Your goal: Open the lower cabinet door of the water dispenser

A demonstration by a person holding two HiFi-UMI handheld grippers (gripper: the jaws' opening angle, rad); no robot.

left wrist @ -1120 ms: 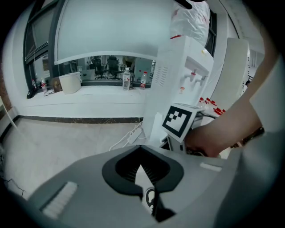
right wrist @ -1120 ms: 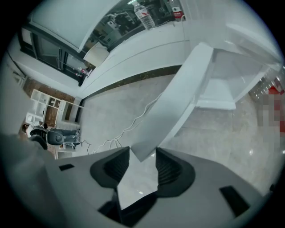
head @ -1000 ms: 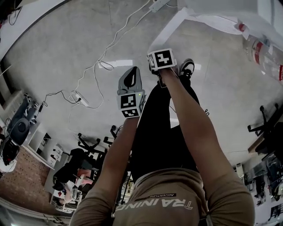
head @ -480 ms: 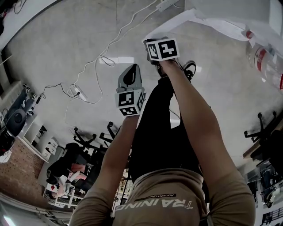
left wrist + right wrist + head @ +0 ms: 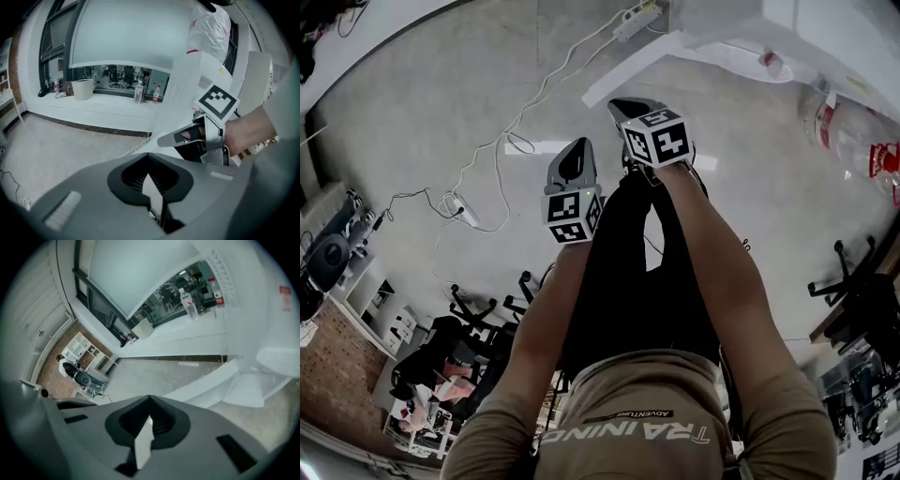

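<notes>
So, head view, L to R: a power strip (image 5: 457,204) w/ loose cables (image 5: 502,141) lies on the pale floor (image 5: 412,103) at far left. Next comes the L gripper (image 5: 577,148), held out over the floor and pointing down and away from the person. In the left gripper view its jaws meet tip to tip w/ nothing between them.

Just to its right, and a bit further forward, is the R gripper (image 5: 623,105), touching nothing. Its jaws have just been closing; the right gripper view shows them pressed together and empty. The left gripper view catches it from the side, w/ the R hand (image 5: 248,131) wrapped round the grip.

The water dispenser (image 5: 741,19), a white body, sits at top right of the head view, beyond both grippers and apart from them. A white panel (image 5: 656,61) juts from its foot toward the left, low over the floor. Can't tell whether that's the lower cabinet door. The left gripper view shows a plastic bag (image 5: 208,28) on top of the dispenser.

Far right: clear bottles (image 5: 858,127) w/ red labels.
</notes>
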